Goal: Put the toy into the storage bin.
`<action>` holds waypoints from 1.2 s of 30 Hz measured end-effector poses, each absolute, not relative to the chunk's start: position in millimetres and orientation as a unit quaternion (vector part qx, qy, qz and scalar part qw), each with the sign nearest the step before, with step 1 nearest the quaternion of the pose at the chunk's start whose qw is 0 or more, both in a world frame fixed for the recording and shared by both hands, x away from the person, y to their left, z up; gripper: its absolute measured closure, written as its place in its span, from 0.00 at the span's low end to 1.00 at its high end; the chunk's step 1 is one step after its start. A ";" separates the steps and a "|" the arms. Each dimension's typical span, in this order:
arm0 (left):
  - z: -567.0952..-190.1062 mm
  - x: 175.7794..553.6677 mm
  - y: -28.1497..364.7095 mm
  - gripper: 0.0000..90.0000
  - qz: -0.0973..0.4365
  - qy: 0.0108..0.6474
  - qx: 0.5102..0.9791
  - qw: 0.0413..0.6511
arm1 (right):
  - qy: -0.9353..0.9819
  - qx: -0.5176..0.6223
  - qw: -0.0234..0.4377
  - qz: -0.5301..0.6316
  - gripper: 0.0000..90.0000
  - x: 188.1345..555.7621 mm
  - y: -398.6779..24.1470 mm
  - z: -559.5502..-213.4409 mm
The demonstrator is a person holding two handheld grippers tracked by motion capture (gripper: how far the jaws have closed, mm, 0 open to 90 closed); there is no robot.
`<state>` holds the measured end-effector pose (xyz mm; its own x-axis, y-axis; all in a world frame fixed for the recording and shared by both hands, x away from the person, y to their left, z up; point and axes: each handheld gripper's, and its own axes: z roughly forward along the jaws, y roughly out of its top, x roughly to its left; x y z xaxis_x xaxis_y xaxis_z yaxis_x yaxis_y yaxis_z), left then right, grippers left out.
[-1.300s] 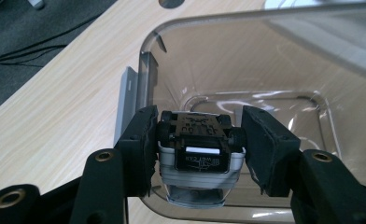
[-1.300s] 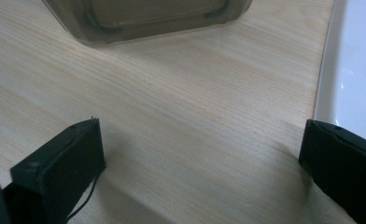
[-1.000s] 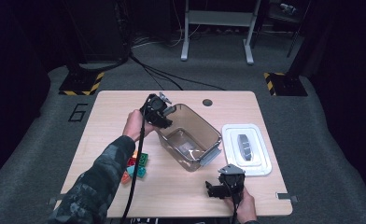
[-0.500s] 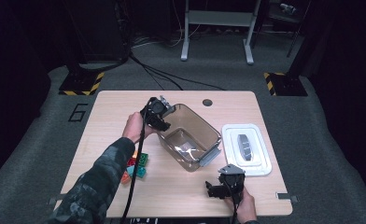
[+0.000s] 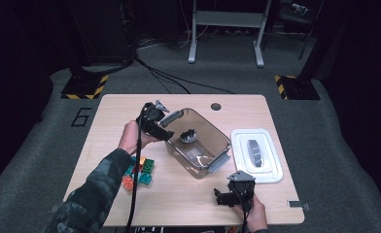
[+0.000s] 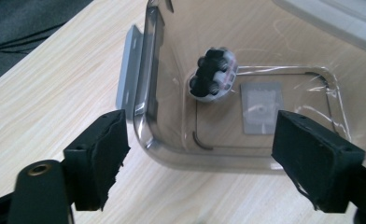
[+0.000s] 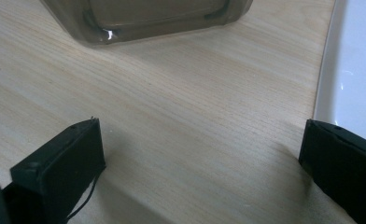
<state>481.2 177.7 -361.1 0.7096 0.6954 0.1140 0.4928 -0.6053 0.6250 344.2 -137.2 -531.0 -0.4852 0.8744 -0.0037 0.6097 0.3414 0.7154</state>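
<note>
In the high view we see the left gripper (image 5: 165, 127) left of centre, poised at the upper left edge of the clear plastic bin (image 5: 220, 145). Its jaws have just been opening and now stand wide apart, with nothing pressed between them. In the left gripper view the two black jaws rise at the lower left and lower right of the frame, straddling the near corner of the bin; the left one sits just outside the bin's wall beside the grey latch (image 6: 127, 70), and we cannot tell whether it touches the wall. A small toy car (image 6: 213, 73) with black wheels lies inside the bin, upper centre of that frame, leaning near the wall. In the high view it sits in the bin's upper left part.

The right gripper (image 5: 231, 197) rests low in the high view, bottom centre-right, over bare table (image 5: 188, 194). Its jaws are spread wide in the right gripper view, nothing between them but wood, with the white lid (image 7: 354, 65) at the frame's right edge.
</note>
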 end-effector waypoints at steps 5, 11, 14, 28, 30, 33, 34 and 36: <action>-360.0 468.6 192.1 0.17 0.178 0.345 0.872 0.299 | 0.799 0.462 0.198 0.331 0.00 344.7 -138.5 -530.8; -362.4 453.0 208.4 0.16 0.179 0.352 0.863 0.314 | 0.799 0.461 0.197 0.331 0.00 344.8 -138.6 -530.8; -366.5 442.3 218.1 0.15 0.181 0.356 0.859 0.322 | 0.799 0.461 0.197 0.331 0.00 344.8 -138.6 -530.8; -409.2 404.1 268.8 0.13 0.156 0.394 0.850 0.313 | 0.797 0.463 0.198 0.333 0.00 344.7 -138.1 -531.0; -417.0 398.4 274.6 0.12 0.157 0.402 0.847 0.310 | 0.797 0.464 0.198 0.333 0.00 344.7 -138.2 -531.0; -424.7 392.3 281.3 0.10 0.153 0.410 0.843 0.312 | 0.796 0.464 0.198 0.333 0.00 344.5 -138.2 -531.0; -427.7 390.4 283.1 0.09 0.156 0.413 0.841 0.312 | 0.797 0.464 0.198 0.333 0.00 344.5 -138.2 -531.0; -432.4 386.3 287.9 0.08 0.149 0.412 0.842 0.314 | 0.797 0.464 0.198 0.333 0.00 344.5 -138.2 -530.9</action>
